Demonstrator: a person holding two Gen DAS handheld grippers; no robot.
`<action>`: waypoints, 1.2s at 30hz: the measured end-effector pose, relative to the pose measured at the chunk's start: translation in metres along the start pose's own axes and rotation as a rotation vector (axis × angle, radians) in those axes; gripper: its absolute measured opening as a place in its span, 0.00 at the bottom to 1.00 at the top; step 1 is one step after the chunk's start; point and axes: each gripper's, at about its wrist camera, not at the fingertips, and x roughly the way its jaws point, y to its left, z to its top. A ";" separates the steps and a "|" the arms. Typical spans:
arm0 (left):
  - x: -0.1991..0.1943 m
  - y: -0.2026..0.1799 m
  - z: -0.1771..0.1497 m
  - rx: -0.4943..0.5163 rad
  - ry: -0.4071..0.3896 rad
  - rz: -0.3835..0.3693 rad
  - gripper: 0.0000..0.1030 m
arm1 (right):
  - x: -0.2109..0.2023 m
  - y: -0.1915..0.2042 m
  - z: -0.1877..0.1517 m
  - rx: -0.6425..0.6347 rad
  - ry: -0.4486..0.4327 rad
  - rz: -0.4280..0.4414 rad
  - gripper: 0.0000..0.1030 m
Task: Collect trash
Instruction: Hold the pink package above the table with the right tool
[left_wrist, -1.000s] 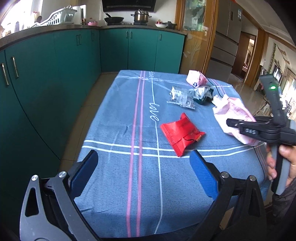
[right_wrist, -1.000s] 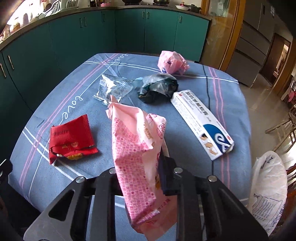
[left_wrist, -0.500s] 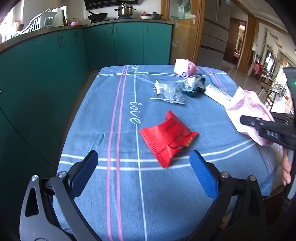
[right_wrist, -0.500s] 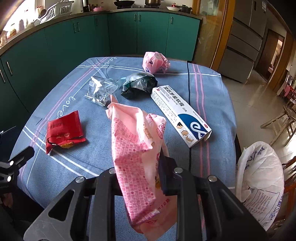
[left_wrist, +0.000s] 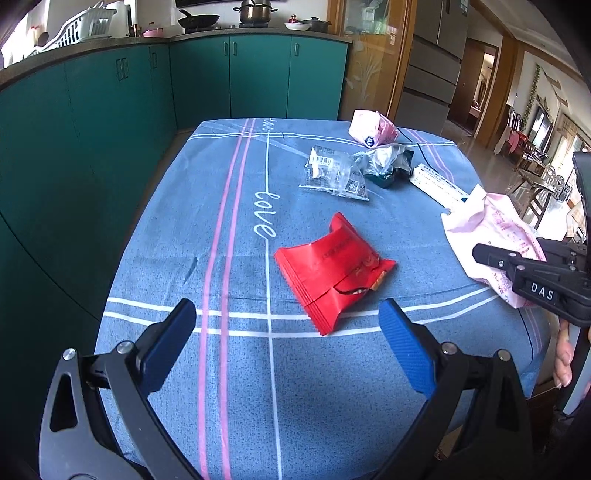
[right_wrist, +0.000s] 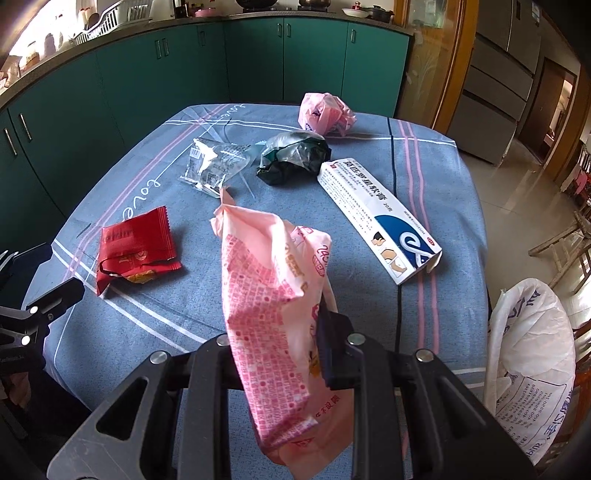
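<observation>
My right gripper (right_wrist: 284, 354) is shut on a pink printed wrapper (right_wrist: 273, 295) and holds it above the near right part of the table; it also shows in the left wrist view (left_wrist: 495, 236). My left gripper (left_wrist: 288, 347) is open and empty, just in front of a red snack packet (left_wrist: 332, 273), which also shows in the right wrist view (right_wrist: 136, 251). Farther back lie a clear plastic bag (left_wrist: 332, 173), a dark crumpled bag (left_wrist: 388, 162), a white and blue medicine box (right_wrist: 376, 214) and a pink crumpled bag (left_wrist: 369, 127).
The table has a blue cloth (left_wrist: 207, 229) with pink and white stripes. A white sack (right_wrist: 532, 362) stands open off the table's right side. Green cabinets (left_wrist: 110, 110) run along the left and back. Chairs (right_wrist: 565, 243) stand at the right.
The left gripper has moved closer to the red packet. The right gripper has drawn back and up a little with the pink wrapper, and the white sack shows more.
</observation>
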 end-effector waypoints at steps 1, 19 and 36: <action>0.000 0.000 0.000 -0.003 0.000 -0.002 0.96 | 0.000 0.001 0.000 -0.002 0.002 0.001 0.24; 0.013 0.011 0.000 -0.030 0.051 -0.106 0.96 | 0.010 0.003 -0.005 0.011 0.024 0.017 0.24; 0.016 -0.010 0.002 0.052 0.051 -0.145 0.96 | 0.010 0.001 -0.005 0.016 0.023 0.023 0.24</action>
